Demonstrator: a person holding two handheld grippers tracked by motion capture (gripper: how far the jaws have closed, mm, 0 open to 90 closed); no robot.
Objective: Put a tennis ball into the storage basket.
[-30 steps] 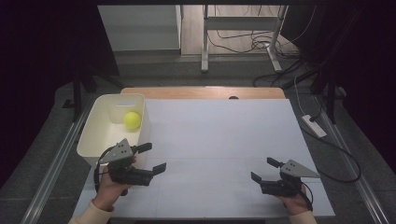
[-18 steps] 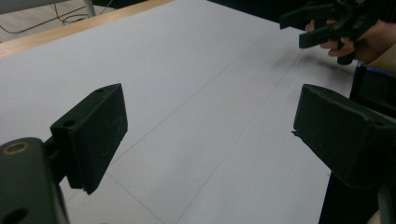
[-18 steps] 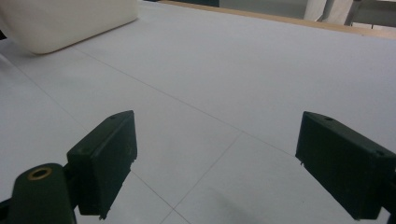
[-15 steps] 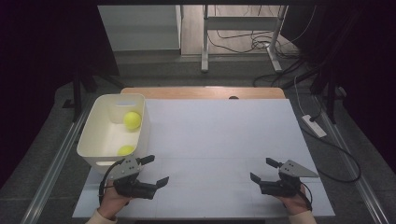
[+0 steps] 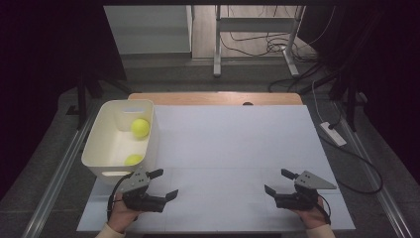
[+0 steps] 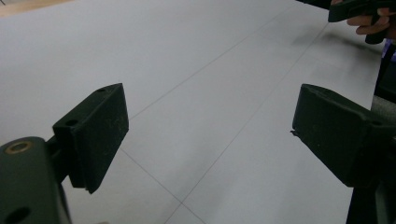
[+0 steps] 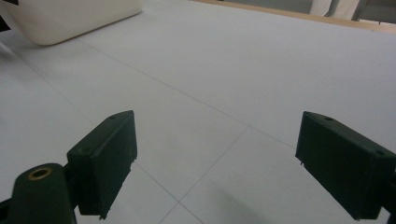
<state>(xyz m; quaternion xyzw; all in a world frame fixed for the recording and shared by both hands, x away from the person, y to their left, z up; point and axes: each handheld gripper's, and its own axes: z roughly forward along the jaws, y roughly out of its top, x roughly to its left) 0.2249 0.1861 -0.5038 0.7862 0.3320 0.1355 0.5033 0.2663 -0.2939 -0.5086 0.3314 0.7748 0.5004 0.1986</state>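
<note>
High view: white bin (image 5: 96,156) at the table's left edge, used here as the landmark; paper sheet (image 5: 237,148) covers the table to its right.
Balls: two yellow-green tennis balls, far ball (image 5: 140,128) against the bin's right wall toward the back, near ball (image 5: 133,159) against the same wall at the front, apart from each other.
Left gripper (image 5: 164,184): just in front of the bin's near right corner, low over the sheet; jaws have just been closing a little but stand apart, nothing between them.
Right gripper (image 5: 277,181): well to the right of the bin, low over the sheet, jaws spread, empty.
Handling, my read: balls are light, felt-covered so not slippery, springy not fragile; round, so they will roll or squirt out if pinched off-centre.
Where to grip: across the widest middle, coming from above; the wall crowds one side, so set the jaws parallel to it.
</note>
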